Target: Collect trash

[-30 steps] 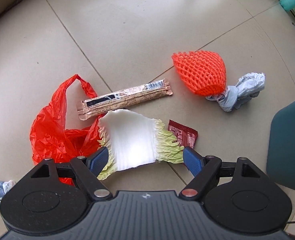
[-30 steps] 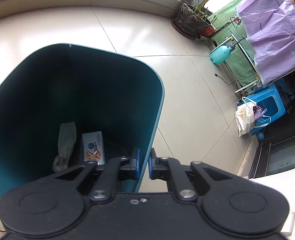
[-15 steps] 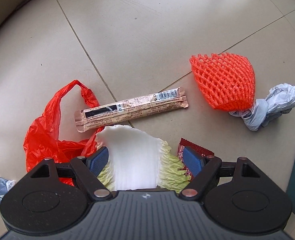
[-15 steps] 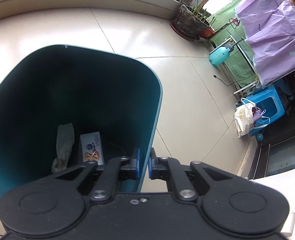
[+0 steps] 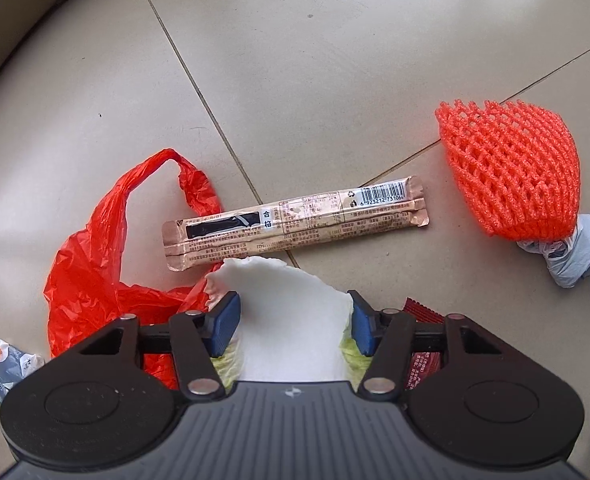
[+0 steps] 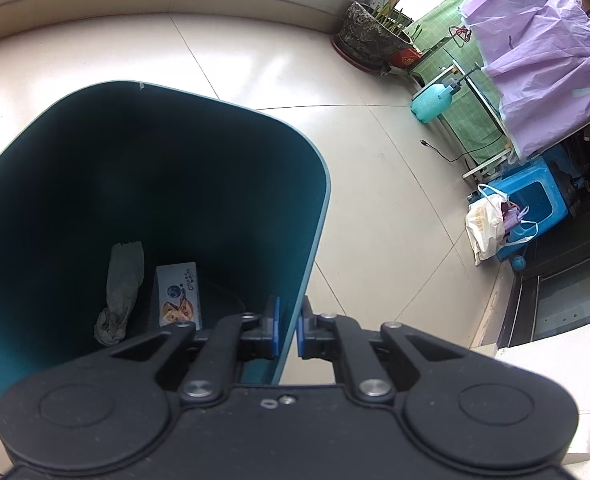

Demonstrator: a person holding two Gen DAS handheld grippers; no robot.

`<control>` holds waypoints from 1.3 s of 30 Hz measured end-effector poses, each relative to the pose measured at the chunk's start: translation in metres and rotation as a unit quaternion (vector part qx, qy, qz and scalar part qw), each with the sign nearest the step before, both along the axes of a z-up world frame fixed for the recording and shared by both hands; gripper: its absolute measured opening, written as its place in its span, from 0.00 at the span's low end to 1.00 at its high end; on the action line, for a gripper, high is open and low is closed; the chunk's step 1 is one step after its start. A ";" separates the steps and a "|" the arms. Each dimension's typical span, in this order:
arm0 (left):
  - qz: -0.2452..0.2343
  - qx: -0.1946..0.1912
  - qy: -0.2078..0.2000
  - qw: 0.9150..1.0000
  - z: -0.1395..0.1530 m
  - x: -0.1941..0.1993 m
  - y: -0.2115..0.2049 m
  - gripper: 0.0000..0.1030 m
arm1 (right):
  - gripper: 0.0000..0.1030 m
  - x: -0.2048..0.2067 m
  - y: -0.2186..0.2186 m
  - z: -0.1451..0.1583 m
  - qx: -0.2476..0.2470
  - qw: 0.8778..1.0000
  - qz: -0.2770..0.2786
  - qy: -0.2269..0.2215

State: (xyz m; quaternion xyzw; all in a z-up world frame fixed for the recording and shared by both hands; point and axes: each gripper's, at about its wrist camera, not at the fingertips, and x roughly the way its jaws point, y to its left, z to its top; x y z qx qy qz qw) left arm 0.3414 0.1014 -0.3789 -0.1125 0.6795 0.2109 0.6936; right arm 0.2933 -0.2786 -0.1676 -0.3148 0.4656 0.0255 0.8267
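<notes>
Left gripper (image 5: 293, 322): we bring it down over the cabbage leaf (image 5: 291, 320); its jaws have just been closing, and the leaf is between them. The pads now meet the leaf's edges, so we judge the grip as just made.
Change: the trash looks bigger and nearer than a second ago, and the gap between the pads is narrower.
Meaning: we think the leaf is ready to lift.
Right gripper (image 6: 288, 328): jaws together on the bin wall (image 6: 299, 280); it has not moved.
Bin: already holds a box (image 6: 179, 294) and a rag (image 6: 121, 288).
Left on floor: wrapper (image 5: 295, 226), red bag (image 5: 95, 264), net (image 5: 511, 176), sachet (image 5: 423, 340).
</notes>
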 end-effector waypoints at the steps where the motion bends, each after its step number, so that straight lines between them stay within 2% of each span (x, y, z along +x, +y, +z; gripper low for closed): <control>1: 0.000 -0.005 -0.002 1.000 0.002 -0.001 0.001 0.47 | 0.07 0.000 -0.001 0.000 0.002 1.000 -0.002 -0.001; 3: -0.006 -0.013 -0.006 1.000 0.006 -0.004 0.001 0.31 | 0.07 0.000 -0.003 0.001 0.010 1.000 -0.005 -0.003; 8: -0.031 -0.013 -0.017 0.999 0.022 -0.016 -0.005 0.18 | 0.07 -0.003 -0.010 0.002 0.027 0.999 -0.015 -0.010; 14: -0.054 -0.023 -0.052 0.997 0.054 -0.034 0.002 0.06 | 0.06 -0.008 -0.012 0.004 0.045 0.998 -0.020 -0.029; 21: -0.073 -0.040 -0.082 0.993 0.094 -0.045 -0.005 0.06 | 0.06 -0.011 -0.014 0.008 0.077 0.995 -0.023 -0.053; 25: -0.085 -0.060 -0.110 0.988 0.134 -0.044 -0.017 0.06 | 0.05 -0.012 -0.018 0.010 0.088 0.994 -0.022 -0.062; 29: -0.111 -0.079 -0.140 0.981 0.177 -0.040 -0.037 0.06 | 0.05 -0.012 -0.019 0.010 0.090 0.994 -0.016 -0.065; 31: -0.140 -0.076 -0.158 0.974 0.204 -0.038 -0.055 0.06 | 0.04 -0.014 -0.019 0.009 0.088 0.994 -0.016 -0.066; 39: -0.231 -0.090 -0.230 0.941 0.291 -0.032 -0.125 0.06 | 0.05 -0.014 -0.023 0.009 0.097 0.993 -0.027 -0.064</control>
